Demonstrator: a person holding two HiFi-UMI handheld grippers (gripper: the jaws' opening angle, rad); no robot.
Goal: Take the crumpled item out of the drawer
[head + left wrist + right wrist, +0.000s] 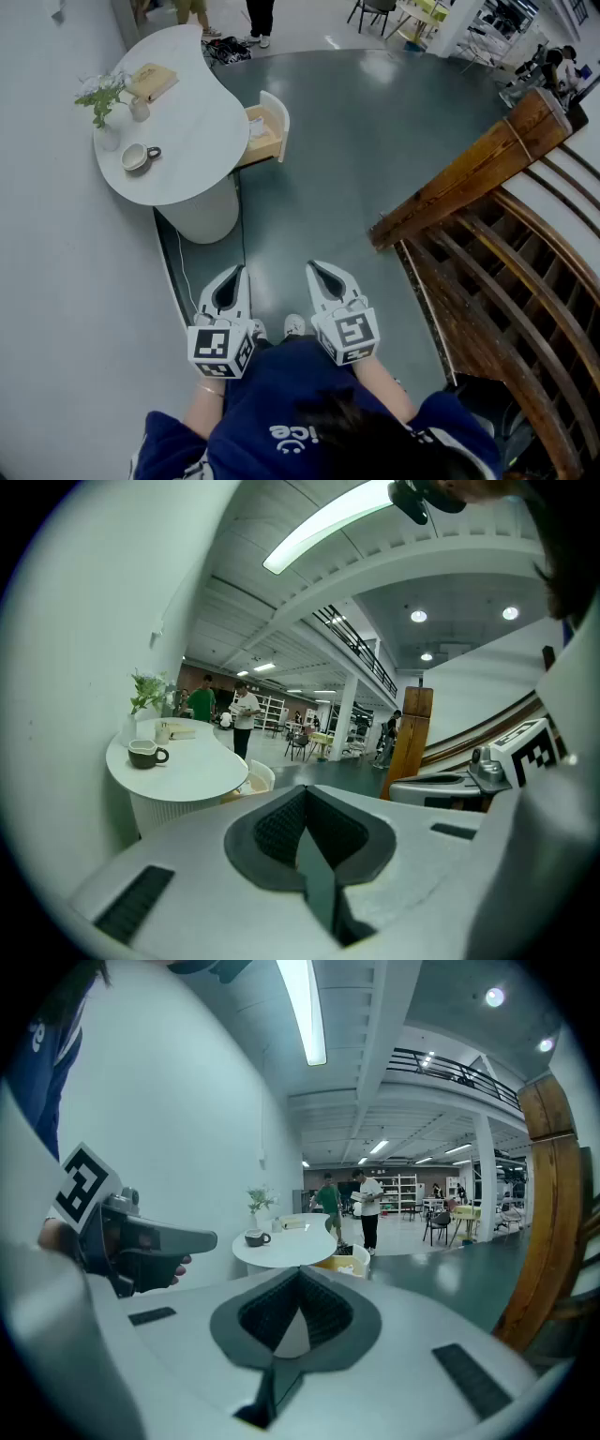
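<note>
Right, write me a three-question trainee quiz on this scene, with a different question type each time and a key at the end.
1. True or false: the drawer of the white table stands open.
2. Which of these stands on the table? A) a cup B) a laptop C) a kettle
3. Fill in: the left gripper and the right gripper are held near the person's body, away from the table, and the jaws of both are ____.

Key: 1 true; 2 A; 3 shut.
</note>
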